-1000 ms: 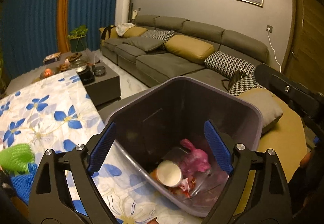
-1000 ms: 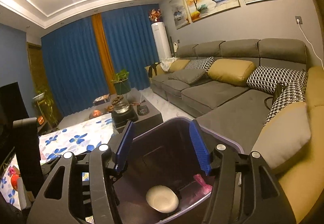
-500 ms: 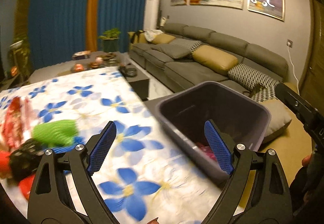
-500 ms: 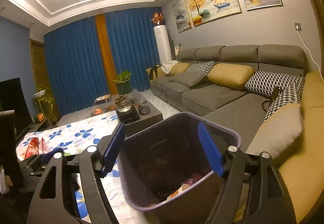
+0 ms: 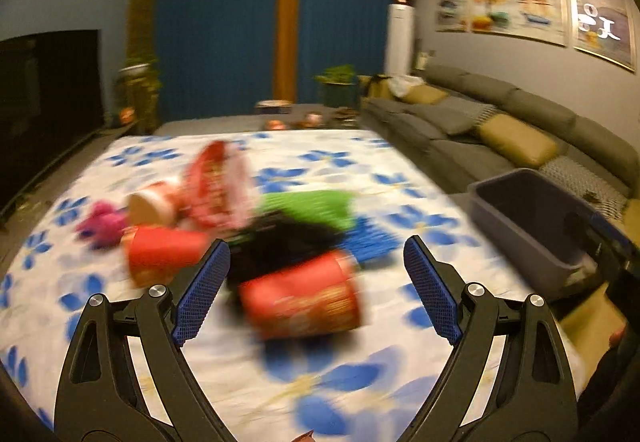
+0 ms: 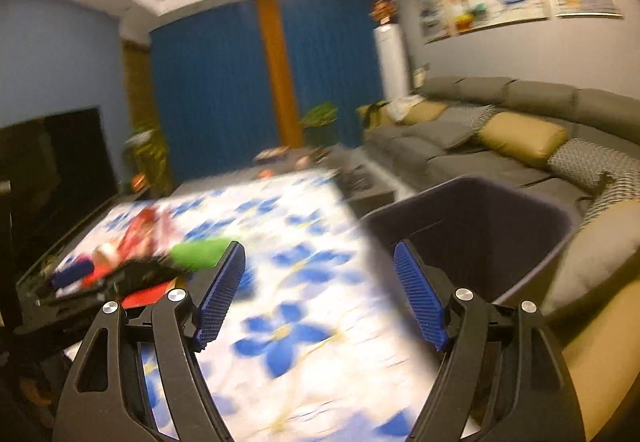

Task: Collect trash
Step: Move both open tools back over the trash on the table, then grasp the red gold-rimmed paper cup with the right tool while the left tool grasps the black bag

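Between the spread, empty fingers of the left gripper (image 5: 316,290), at twelve o'clock, a red paper cup (image 5: 300,292) lay on its side on the floral counter (image 5: 280,382), long axis crosswise. Farther off, the right gripper (image 6: 320,294) gaped empty beside the grey bin (image 6: 500,226).

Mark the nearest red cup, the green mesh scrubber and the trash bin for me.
nearest red cup (image 5: 300,294), left wrist view, side wall
green mesh scrubber (image 5: 312,206), left wrist view, top surface
trash bin (image 6: 476,226), right wrist view, inner wall
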The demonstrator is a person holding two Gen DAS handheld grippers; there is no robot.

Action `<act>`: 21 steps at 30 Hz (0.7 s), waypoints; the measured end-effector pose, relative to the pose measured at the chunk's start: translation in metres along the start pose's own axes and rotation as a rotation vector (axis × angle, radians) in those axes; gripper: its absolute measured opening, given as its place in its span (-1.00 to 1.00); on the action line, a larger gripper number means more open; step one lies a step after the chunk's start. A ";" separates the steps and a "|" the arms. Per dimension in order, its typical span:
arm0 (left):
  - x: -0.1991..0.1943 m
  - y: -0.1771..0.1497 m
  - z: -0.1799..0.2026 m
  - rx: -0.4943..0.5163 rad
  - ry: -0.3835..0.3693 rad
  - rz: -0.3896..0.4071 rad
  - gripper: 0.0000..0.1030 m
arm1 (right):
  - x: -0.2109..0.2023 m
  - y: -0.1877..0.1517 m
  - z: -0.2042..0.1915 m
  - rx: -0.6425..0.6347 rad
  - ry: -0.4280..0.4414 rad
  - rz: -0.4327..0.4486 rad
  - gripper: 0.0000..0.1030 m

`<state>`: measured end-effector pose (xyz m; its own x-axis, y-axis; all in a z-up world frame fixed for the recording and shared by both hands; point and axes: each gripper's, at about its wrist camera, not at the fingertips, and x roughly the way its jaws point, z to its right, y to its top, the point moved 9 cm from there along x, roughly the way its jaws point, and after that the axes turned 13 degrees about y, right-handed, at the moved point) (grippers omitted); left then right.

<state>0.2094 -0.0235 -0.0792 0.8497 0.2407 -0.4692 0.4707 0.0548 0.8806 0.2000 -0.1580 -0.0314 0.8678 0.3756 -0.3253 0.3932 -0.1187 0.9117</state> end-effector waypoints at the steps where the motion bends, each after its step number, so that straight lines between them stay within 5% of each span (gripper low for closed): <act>1: -0.001 -0.003 -0.012 -0.010 0.018 -0.004 0.69 | 0.010 -0.008 -0.016 -0.008 0.029 -0.026 0.47; 12: -0.004 -0.022 -0.140 -0.157 0.181 -0.018 0.69 | 0.073 -0.047 -0.094 -0.066 0.148 -0.171 0.39; 21: -0.005 -0.025 -0.153 -0.166 0.188 -0.009 0.69 | 0.107 -0.067 -0.100 -0.055 0.182 -0.280 0.14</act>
<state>0.1570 0.1221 -0.0890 0.7791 0.4147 -0.4702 0.4194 0.2126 0.8825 0.2362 -0.0174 -0.1024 0.6582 0.5452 -0.5192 0.5871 0.0600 0.8073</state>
